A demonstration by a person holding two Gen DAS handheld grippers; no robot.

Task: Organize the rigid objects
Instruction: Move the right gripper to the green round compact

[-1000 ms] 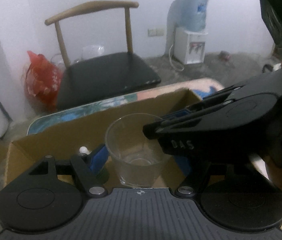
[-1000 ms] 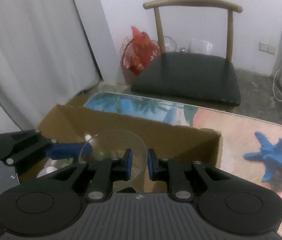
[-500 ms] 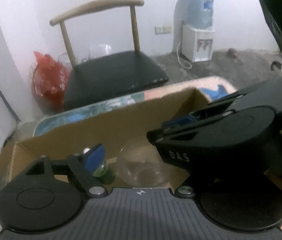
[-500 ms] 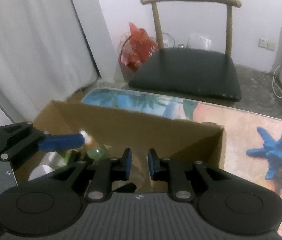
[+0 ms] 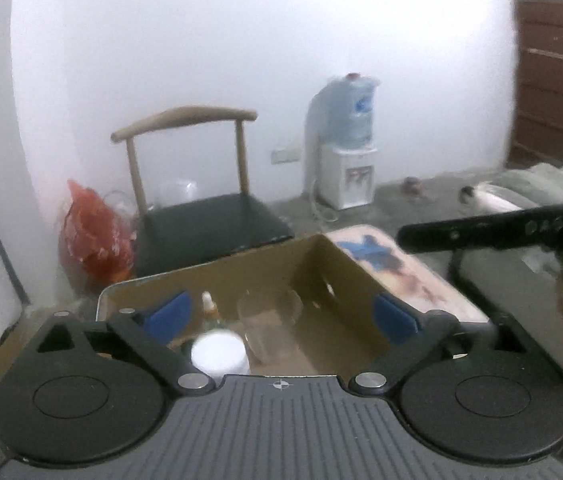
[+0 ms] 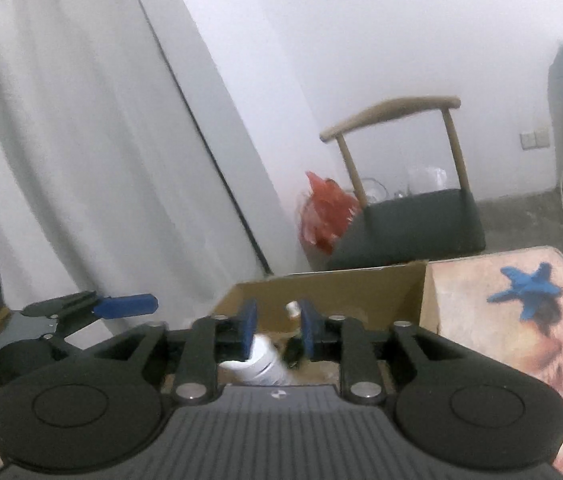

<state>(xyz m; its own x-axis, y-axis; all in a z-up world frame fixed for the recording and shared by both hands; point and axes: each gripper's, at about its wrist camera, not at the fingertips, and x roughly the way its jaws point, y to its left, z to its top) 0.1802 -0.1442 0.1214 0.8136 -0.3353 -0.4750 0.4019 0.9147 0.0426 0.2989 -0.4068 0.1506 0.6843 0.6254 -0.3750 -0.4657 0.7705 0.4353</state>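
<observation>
Now both jaws are opening, left gripper [image 5: 279,316] wide, right gripper [image 6: 275,330] narrower, neither holding the glass [image 5: 271,330]

My claw's blue pads [image 5: 167,312] look matt and rubbery. Ahead, the cardboard box [image 5: 265,272] is dull brown paperboard holding a clear glass tumbler [image 5: 271,328]. Farther off, the chair [image 5: 189,184] has a bare wooden back.

Blurred glass [image 5: 269,320] in the box [image 5: 345,280]; its contents unclear
</observation>
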